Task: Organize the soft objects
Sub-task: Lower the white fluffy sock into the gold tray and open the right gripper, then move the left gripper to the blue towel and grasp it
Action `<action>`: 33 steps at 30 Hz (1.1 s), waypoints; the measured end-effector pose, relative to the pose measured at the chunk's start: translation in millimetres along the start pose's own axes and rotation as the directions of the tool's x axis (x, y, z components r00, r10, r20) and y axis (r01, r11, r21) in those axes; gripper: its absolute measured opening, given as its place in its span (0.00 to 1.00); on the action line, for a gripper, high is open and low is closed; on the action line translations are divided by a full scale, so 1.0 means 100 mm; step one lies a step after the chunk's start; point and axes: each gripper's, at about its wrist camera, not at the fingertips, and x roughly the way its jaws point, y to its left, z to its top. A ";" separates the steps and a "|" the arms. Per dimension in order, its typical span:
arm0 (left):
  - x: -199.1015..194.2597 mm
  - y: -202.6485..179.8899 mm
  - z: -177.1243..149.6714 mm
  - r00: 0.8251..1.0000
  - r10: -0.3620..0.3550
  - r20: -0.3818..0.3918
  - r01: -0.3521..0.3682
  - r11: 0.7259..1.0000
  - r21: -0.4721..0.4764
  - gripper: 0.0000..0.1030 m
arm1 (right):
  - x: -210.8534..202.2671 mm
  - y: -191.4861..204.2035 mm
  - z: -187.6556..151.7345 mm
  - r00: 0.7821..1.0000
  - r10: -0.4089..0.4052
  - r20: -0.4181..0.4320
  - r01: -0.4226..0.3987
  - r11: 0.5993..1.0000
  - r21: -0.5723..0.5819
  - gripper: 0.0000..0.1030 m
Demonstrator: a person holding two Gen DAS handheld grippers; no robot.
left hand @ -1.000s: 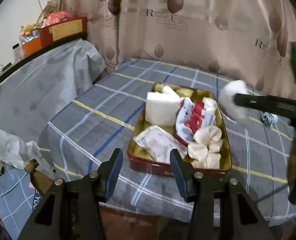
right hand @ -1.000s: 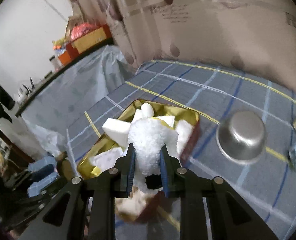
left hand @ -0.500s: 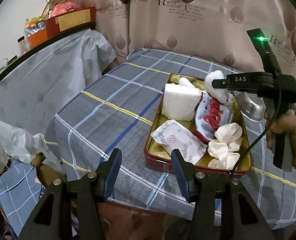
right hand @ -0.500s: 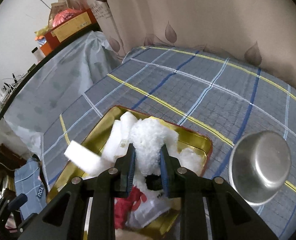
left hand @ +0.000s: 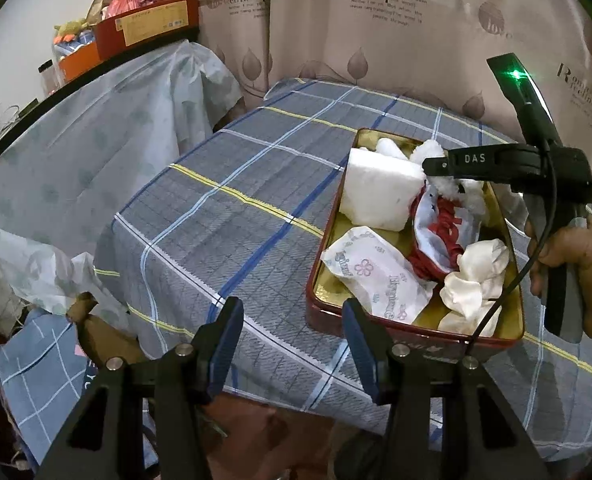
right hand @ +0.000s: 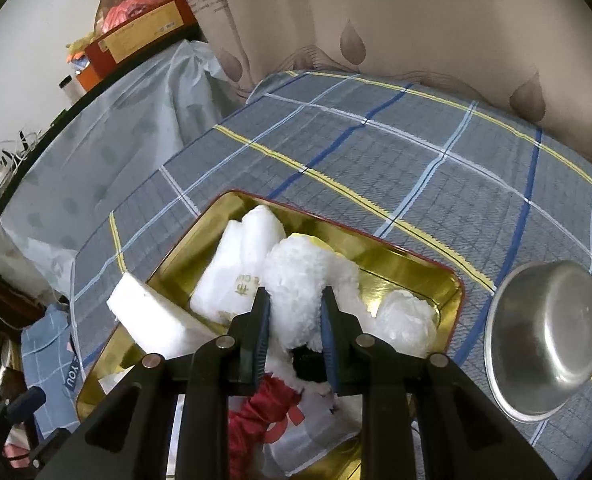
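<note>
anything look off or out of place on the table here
The metal bowl is the odd one: it sits upside down on the checked cloth, beside the tin of soft things. The right gripper is shut on a fluffy white toy over the tin. Nothing looks spilled or damaged.

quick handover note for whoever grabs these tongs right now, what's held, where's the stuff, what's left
Right tongs: shut on the white fluffy toy, held over the far end of the gold tin.
Left tongs: open, holding nothing, at the table's near edge.
In the tin: foam block, printed tissue pack, red-and-white cloth, cream cloth.
Left: release the toy into the tin. The steel bowl sits beside the tin.
</note>
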 end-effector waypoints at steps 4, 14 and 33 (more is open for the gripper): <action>0.00 0.00 0.00 1.000 -0.001 -0.001 0.001 1.000 0.000 0.51 | 0.01 0.01 0.00 1.000 -0.006 0.001 0.006 1.000 -0.005 0.24; 0.01 -0.01 0.00 1.000 0.013 -0.007 -0.013 1.000 0.011 0.51 | -0.20 0.00 -0.01 0.995 -0.035 0.090 0.034 0.999 0.009 0.45; -0.01 0.01 -0.02 0.998 0.054 0.020 -0.054 0.998 0.015 0.51 | -1.61 -1.43 -1.69 0.837 -0.514 0.185 0.457 0.845 0.279 0.79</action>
